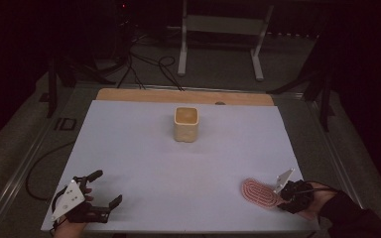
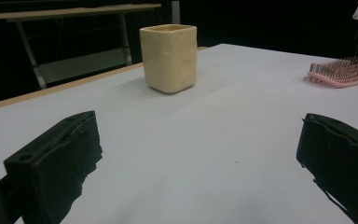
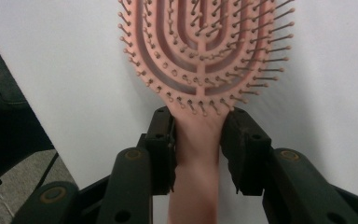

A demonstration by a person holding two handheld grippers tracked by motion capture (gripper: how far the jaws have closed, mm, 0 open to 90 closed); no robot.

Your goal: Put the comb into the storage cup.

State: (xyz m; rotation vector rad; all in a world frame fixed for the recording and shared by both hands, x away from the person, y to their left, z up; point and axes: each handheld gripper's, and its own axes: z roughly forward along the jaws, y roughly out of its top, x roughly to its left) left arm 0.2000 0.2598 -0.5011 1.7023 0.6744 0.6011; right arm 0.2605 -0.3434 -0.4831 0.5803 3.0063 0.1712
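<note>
A pink hairbrush (image 1: 258, 192) lies bristles up on the white sheet near the front right corner; it also shows in the left gripper view (image 2: 342, 72). My right gripper (image 1: 282, 198) comes in from the right, and in its own view (image 3: 198, 126) both black pads press on the sides of the hairbrush (image 3: 205, 42) handle just below the head. My left gripper (image 1: 108, 187) rests at the front left, its jaws wide apart (image 2: 196, 135) with only bare sheet between them.
A cream square cup (image 1: 186, 124) stands upright at the middle back of the white sheet (image 1: 178, 168), also ahead in the left gripper view (image 2: 168, 58). A wooden strip (image 1: 129, 95) edges the table's far side. Beyond it stand a white frame (image 1: 218, 29) and cables on the floor.
</note>
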